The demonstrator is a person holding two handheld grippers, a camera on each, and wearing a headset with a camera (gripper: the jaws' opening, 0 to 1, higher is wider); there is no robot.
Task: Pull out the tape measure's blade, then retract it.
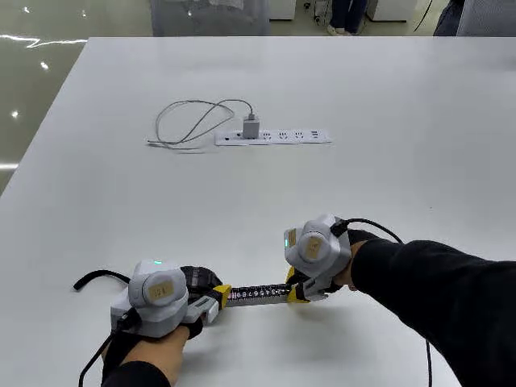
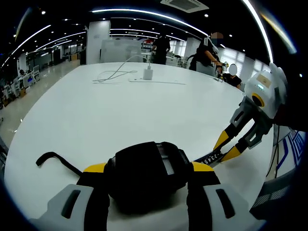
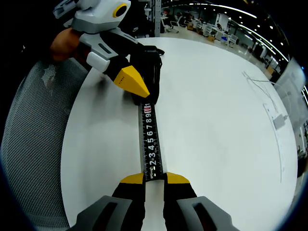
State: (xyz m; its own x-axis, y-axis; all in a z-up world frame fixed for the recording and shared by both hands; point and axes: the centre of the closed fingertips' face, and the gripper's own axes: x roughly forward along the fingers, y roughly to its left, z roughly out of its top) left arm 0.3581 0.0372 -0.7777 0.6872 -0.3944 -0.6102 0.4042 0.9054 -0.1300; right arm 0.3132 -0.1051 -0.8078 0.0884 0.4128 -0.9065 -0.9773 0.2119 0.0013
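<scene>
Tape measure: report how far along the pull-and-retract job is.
Done: the left gripper clamps the tape measure case, and the right gripper pinches the blade at its tip. In hand: a short stretch of blade is out, numbers showing. Left: pulling further if wanted, then retracting it.

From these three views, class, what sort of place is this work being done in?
Probably an open-plan office or lab: a large white table carrying a power strip and charger, rows of desks behind, long ceiling strip lights.

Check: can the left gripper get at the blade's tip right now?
Probably not: the left gripper is shut on the tape measure case, and the right gripper clamps the blade at its tip.
</scene>
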